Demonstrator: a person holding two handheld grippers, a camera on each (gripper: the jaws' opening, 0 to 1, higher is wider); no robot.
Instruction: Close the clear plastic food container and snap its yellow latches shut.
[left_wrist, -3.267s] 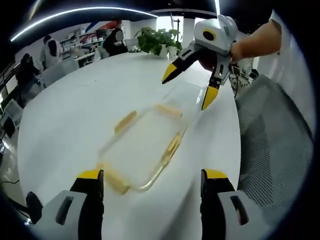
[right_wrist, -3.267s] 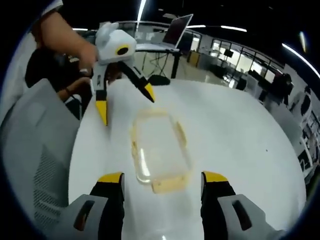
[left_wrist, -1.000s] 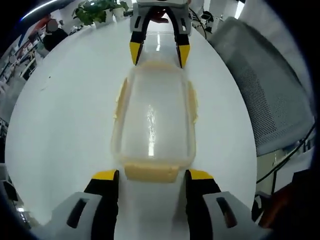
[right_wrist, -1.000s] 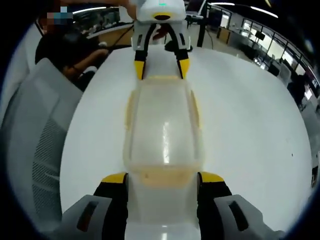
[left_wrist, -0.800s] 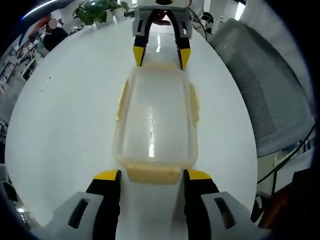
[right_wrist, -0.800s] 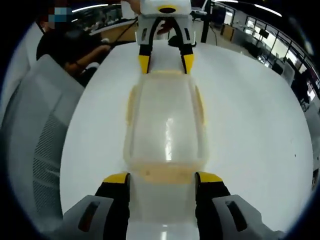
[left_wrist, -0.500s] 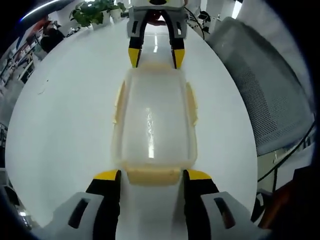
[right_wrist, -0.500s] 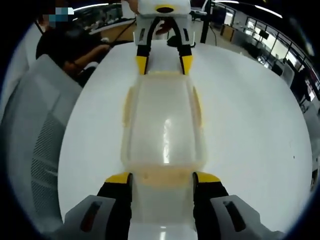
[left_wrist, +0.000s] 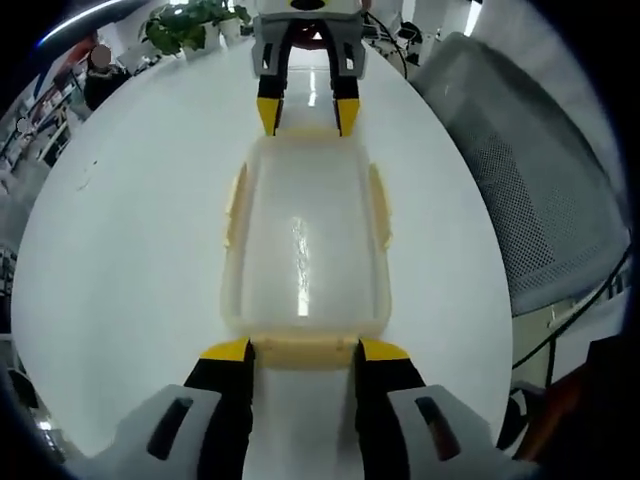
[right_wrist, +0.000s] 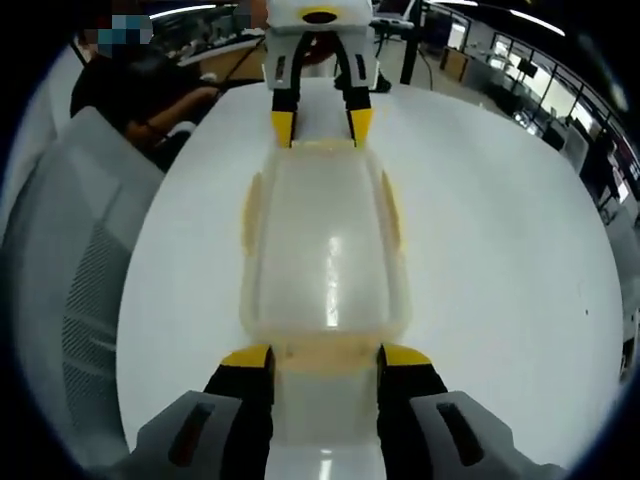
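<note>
Bright overhead light glares off the container lid (left_wrist: 300, 250), edges bent, perhaps slightly soft.

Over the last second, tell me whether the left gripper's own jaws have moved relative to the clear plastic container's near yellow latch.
Yes. The left gripper has narrowed: its yellow-tipped jaws now sit closer together at the near yellow latch of the clear plastic container.

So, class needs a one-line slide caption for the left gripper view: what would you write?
Two grippers, left and right, straddle opposite end latches of a clear food container on a white table.
</note>
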